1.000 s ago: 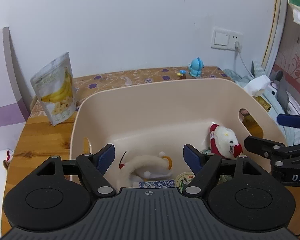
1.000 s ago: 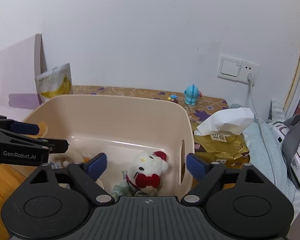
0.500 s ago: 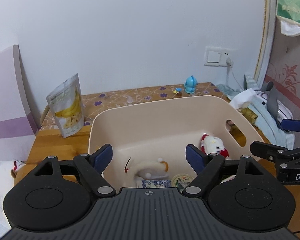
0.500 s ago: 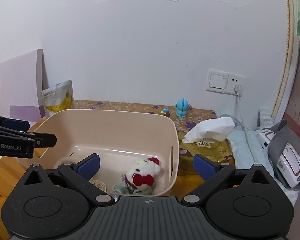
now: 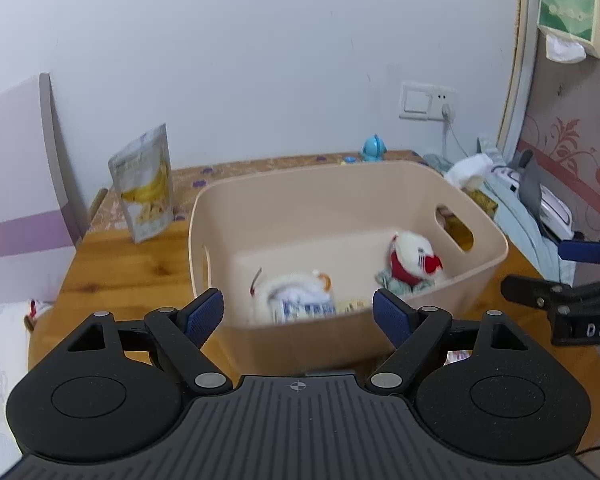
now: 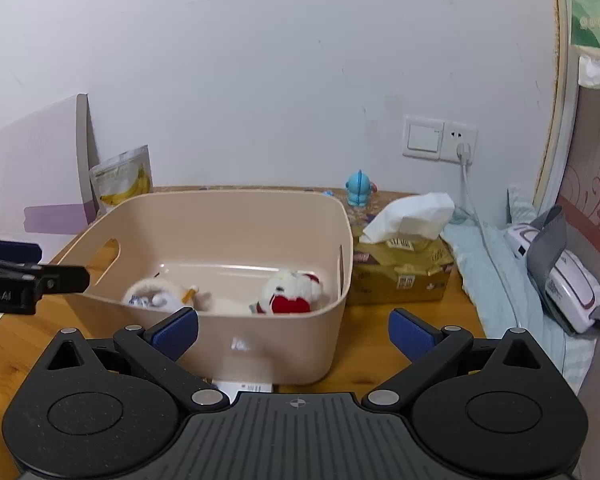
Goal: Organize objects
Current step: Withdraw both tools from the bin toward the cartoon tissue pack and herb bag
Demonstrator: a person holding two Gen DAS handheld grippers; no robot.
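Wood-grain tabletop (image 6: 380,344) carries everything, with a patterned cloth (image 5: 228,168) along its far edge against the white wall. Largest on it is the beige plastic bin (image 5: 340,188), standing upright at the middle with a handle slot in each end wall. Inside on its floor lie a white plush with red clothing (image 5: 414,256) toward the right end and a pale plush with a blue-and-white patterned item (image 5: 296,300) toward the left; they are apart. Right of the bin, just beside it, sits a gold tissue box (image 6: 400,272) with a tissue standing out of it. At far left a banana-chip pouch (image 5: 146,184) stands upright, and a small blue figurine (image 6: 358,188) stands at the far edge.

Both tools hang at the near side of the bin. The left gripper (image 5: 298,314) has its jaws spread and nothing between the pads. The right gripper (image 6: 294,332) has just been opening; its jaws stand wide apart, empty.
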